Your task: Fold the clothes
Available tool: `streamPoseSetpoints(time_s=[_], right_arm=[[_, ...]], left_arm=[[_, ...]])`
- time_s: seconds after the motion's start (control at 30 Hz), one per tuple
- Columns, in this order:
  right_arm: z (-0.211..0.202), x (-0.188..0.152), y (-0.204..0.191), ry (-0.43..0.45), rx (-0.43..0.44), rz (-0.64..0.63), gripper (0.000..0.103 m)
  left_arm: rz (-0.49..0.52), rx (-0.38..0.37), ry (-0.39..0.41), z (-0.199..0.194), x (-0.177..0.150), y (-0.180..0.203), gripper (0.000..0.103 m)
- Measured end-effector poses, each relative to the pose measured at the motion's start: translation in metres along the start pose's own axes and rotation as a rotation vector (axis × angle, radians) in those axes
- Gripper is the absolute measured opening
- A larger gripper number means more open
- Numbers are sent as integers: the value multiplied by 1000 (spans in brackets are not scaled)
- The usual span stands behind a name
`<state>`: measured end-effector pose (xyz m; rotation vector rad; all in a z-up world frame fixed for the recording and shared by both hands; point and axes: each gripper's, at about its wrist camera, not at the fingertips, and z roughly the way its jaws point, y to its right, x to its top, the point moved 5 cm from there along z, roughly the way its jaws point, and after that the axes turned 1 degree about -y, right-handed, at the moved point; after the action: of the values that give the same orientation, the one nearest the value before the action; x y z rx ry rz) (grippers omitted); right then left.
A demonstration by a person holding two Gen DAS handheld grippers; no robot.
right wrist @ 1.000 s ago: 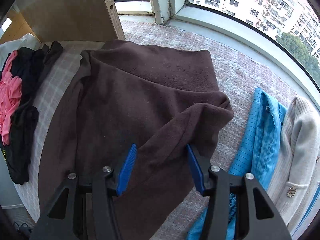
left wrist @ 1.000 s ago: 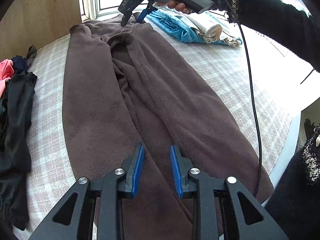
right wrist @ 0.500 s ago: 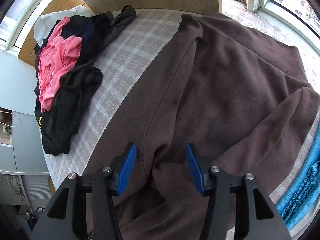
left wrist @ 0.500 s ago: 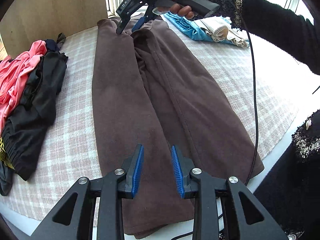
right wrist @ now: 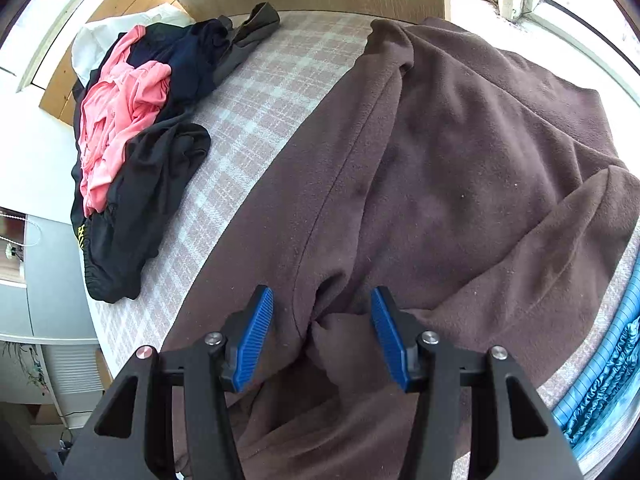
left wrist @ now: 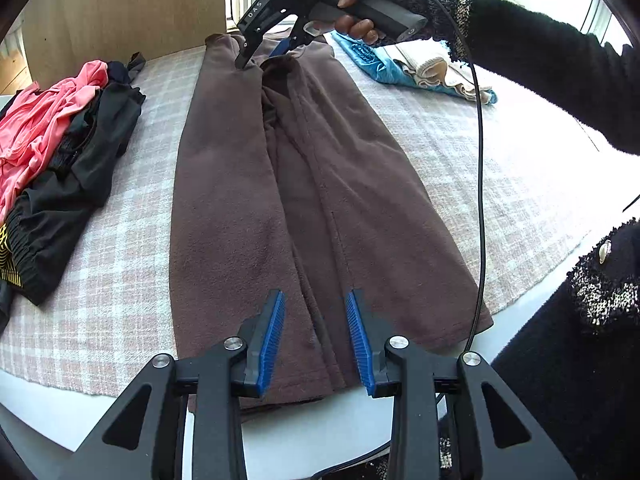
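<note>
The left gripper [left wrist: 316,336], its jaws opening, and the right gripper [right wrist: 322,336], its fingers spread, were held empty over the brown garment [left wrist: 256,200].

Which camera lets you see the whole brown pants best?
The left wrist view: the brown pants lie stretched out from end to end on the checked cloth. The right wrist view shows only their bunched top part close up.

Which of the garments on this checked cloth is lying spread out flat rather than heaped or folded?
The long brown fleece garment, stretched along the middle. The pink and black clothes are heaped beside it; the blue and cream pieces lie folded on its other side.
</note>
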<state>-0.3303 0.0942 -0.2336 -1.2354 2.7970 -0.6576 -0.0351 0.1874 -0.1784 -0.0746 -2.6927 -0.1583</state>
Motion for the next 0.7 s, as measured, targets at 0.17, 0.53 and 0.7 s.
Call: streamPoseSetpoints(time_s=[0.17, 0.53, 0.7], right_arm=[[7, -1, -5, -30, 2, -31, 51], [-24, -3, -9, -5, -40, -133, 52], [-53, -11, 17, 17, -111, -142, 52]], left_arm=[[-16, 76, -19, 9, -5, -4, 34], [11, 35, -9, 17, 11, 21, 36], [17, -20, -28, 28, 20, 31, 39]])
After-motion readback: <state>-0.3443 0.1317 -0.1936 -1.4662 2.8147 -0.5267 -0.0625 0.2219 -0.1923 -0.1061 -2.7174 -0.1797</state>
